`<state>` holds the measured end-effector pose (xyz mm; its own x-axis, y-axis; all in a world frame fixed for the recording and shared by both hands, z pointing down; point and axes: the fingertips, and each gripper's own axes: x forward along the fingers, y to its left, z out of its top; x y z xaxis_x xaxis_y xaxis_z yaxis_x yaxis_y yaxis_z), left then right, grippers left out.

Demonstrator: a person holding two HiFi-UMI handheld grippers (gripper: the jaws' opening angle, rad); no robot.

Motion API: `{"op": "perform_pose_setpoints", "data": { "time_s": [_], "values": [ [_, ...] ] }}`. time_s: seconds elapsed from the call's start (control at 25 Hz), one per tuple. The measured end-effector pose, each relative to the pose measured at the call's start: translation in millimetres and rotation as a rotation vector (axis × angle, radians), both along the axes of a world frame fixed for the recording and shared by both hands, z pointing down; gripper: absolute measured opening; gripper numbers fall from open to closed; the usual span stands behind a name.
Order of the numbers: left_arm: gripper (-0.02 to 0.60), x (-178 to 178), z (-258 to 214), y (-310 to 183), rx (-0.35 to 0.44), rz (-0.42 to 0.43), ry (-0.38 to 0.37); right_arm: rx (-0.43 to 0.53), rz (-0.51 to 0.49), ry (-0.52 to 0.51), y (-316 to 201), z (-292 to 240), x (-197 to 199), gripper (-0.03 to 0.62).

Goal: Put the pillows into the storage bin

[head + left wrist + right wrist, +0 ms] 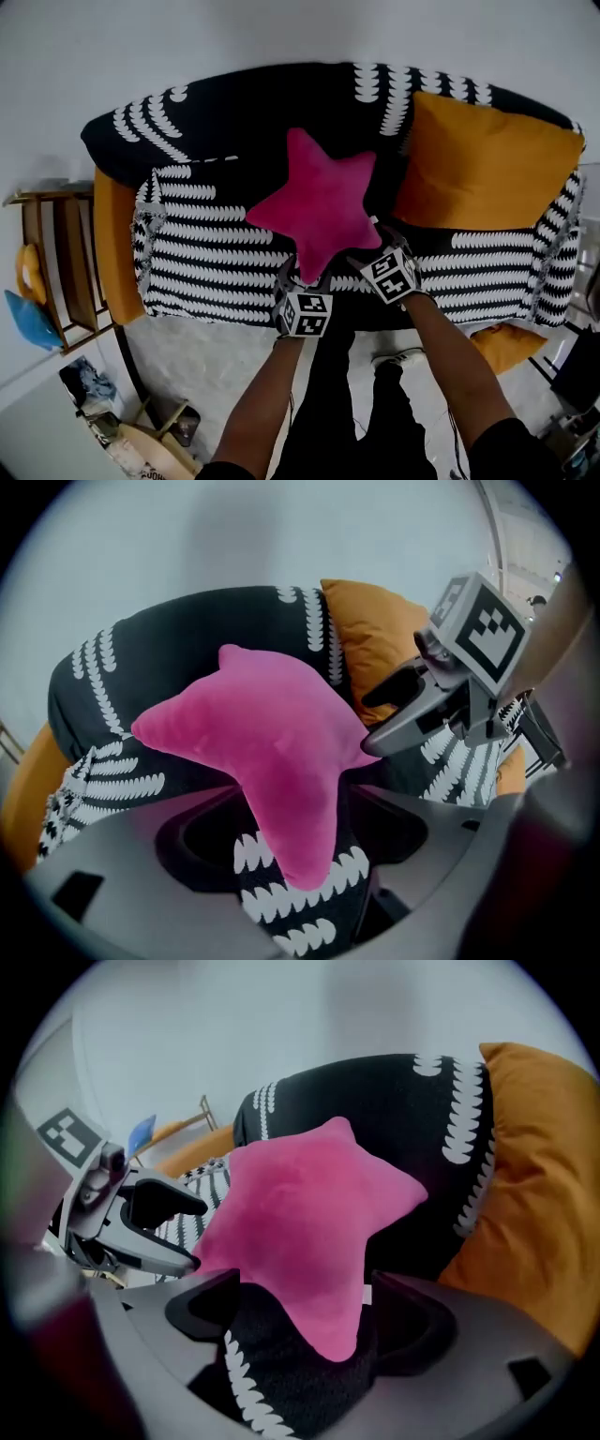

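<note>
A pink star-shaped pillow (pixel 321 204) lies on the seat of a sofa (pixel 216 253) with a black-and-white patterned cover. A large orange pillow (pixel 483 167) leans on the sofa back to its right. Both grippers are down at the star's lower point. My left gripper (pixel 292 279) stands open on its left side, and that point (pixel 291 817) lies loosely between the jaws. My right gripper (pixel 364 261) is open on the other side, with a star arm (pixel 328 1307) between its jaws too. No storage bin is in view.
An orange cushion (pixel 114 246) sits over the sofa's left arm, and another orange piece (pixel 506 343) shows at the lower right. A wooden rack (pixel 58 272) with blue and yellow items stands at the left. My legs and a shoe (pixel 398 358) are on the floor before the sofa.
</note>
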<state>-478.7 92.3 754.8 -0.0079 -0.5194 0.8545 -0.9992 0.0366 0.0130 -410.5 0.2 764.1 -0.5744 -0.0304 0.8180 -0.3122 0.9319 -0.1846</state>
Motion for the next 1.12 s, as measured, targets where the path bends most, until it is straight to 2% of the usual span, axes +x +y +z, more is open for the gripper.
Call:
{"op": "perform_pose_setpoints", "data": {
  "time_s": [0.08, 0.24, 0.36, 0.48, 0.6, 0.8, 1.12],
  "values": [
    [0.341, -6.1, 14.7, -1.4, -0.021, 0.005, 0.010, 0.001, -0.027, 0.005, -3.5, 9.9, -10.3, 0.449],
    [0.351, -7.6, 37.6, -4.4, -0.049, -0.028, 0.085, 0.022, -0.086, 0.021, -10.4, 28.9, -19.6, 0.462],
    [0.351, -7.0, 47.2, -5.8, -0.069, -0.001, 0.085, -0.013, -0.114, 0.029, -9.6, 38.8, -22.7, 0.488],
    [0.350, -12.7, 53.7, -6.9, -0.077, 0.014, 0.081, -0.042, -0.143, 0.034, -5.0, 43.4, -30.0, 0.443],
    [0.302, -13.5, 53.8, -9.4, -0.058, 0.021, 0.087, -0.046, -0.149, 0.039, -3.9, 43.0, -31.9, 0.386],
    [0.214, -14.8, 29.8, -13.3, 0.008, -0.002, 0.077, -0.031, -0.134, 0.006, 0.6, 18.0, -34.3, 0.270],
    [0.207, 18.4, -39.4, 9.9, 0.084, 0.058, 0.051, -0.043, -0.076, -0.074, 28.4, -47.4, 3.8, 0.258]
  ]
}}
